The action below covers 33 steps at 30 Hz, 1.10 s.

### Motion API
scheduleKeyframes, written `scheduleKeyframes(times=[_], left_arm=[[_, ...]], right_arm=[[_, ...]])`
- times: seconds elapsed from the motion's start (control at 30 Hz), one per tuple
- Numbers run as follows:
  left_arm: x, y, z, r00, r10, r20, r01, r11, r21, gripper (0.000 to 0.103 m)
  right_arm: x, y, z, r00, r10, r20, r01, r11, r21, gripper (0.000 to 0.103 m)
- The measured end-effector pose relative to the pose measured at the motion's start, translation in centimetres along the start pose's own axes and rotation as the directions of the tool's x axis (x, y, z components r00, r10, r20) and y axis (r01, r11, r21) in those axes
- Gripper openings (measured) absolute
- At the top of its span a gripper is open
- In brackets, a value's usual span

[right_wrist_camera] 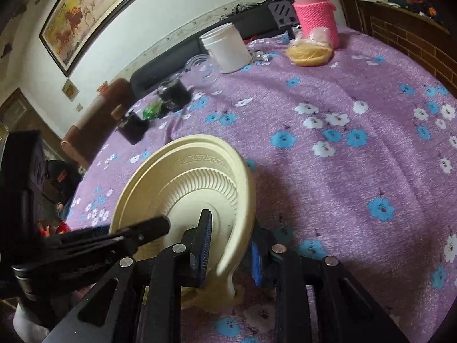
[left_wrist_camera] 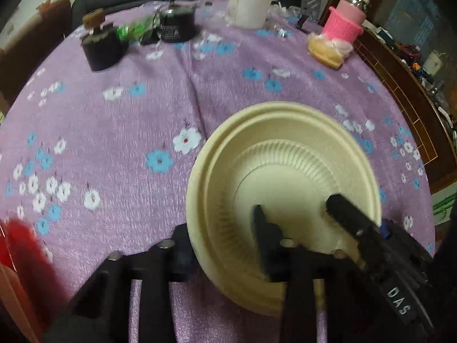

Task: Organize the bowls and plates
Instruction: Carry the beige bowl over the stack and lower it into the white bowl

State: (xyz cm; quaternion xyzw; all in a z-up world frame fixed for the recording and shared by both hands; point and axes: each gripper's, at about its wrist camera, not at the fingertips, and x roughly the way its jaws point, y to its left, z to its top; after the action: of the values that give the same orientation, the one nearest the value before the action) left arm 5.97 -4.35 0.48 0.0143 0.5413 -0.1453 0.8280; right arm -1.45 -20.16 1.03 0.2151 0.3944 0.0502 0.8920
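A stack of cream disposable plates and bowls (left_wrist_camera: 285,154) sits on the purple flowered tablecloth (left_wrist_camera: 114,131), a ribbed bowl nested on top. My left gripper (left_wrist_camera: 225,243) straddles the stack's near rim, one finger (left_wrist_camera: 264,237) inside and one outside at the left. The other gripper's finger (left_wrist_camera: 351,220) reaches in from the right. In the right wrist view the stack (right_wrist_camera: 182,183) is tilted up. My right gripper (right_wrist_camera: 228,245) straddles its rim, one finger (right_wrist_camera: 204,234) inside, the blue-padded one outside. Both jaws stand wide on the rim.
At the table's far side stand a white jar (left_wrist_camera: 248,3), a pink-sleeved flask (left_wrist_camera: 347,20), a bun in plastic (left_wrist_camera: 325,48), two dark jars (left_wrist_camera: 174,25) (left_wrist_camera: 100,48). A wooden cabinet (left_wrist_camera: 400,71) is at the right. Something red (left_wrist_camera: 20,254) is at the left edge.
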Motion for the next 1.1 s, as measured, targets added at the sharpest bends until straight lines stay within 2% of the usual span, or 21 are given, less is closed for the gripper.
scheduleKeyframes(times=[0.07, 0.3, 0.43, 0.57, 0.67, 0.8, 0.97, 1.1], left_arm=[[-0.5, 0.1, -0.4, 1.000, 0.007, 0.012, -0.007, 1.000, -0.001, 0.023], [-4.7, -0.7, -2.3, 0.991, 0.063, 0.115, -0.065, 0.998, 0.014, 0.023], [-7.5, -0.7, -4.2, 0.979, 0.094, 0.180, -0.096, 0.995, 0.001, 0.024], [-10.2, -0.1, -6.2, 0.963, 0.126, 0.239, -0.125, 0.992, -0.020, 0.024], [-11.9, 0.7, -7.6, 0.955, 0.131, 0.267, -0.123, 0.991, -0.045, 0.024], [-14.0, 1.8, -9.4, 0.950, 0.113, 0.289, -0.097, 0.993, -0.072, 0.024], [-16.4, 2.6, -11.5, 0.940, 0.102, 0.325, -0.084, 0.994, -0.071, 0.025], [-18.4, 3.5, -12.8, 0.923, 0.093, 0.373, -0.065, 0.994, -0.086, 0.030]], right_arm=[[-0.2, -0.1, 0.0, 1.000, -0.002, 0.010, 0.002, 1.000, 0.004, 0.021], [-0.8, 0.1, -0.1, 0.996, 0.082, 0.026, -0.082, 0.997, 0.010, 0.018], [-1.1, 0.8, -0.3, 0.983, 0.182, 0.029, -0.182, 0.983, 0.009, 0.018], [-1.9, 2.4, -0.8, 0.972, 0.231, 0.043, -0.229, 0.972, -0.054, 0.018], [-2.7, 4.2, -1.8, 0.967, 0.249, 0.053, -0.242, 0.964, -0.110, 0.019], [-4.0, 6.3, -3.2, 0.970, 0.228, 0.088, -0.210, 0.961, -0.181, 0.019], [-6.5, 7.9, -5.1, 0.962, 0.237, 0.136, -0.216, 0.965, -0.151, 0.019], [-8.7, 9.4, -6.1, 0.953, 0.255, 0.162, -0.231, 0.960, -0.157, 0.019]])
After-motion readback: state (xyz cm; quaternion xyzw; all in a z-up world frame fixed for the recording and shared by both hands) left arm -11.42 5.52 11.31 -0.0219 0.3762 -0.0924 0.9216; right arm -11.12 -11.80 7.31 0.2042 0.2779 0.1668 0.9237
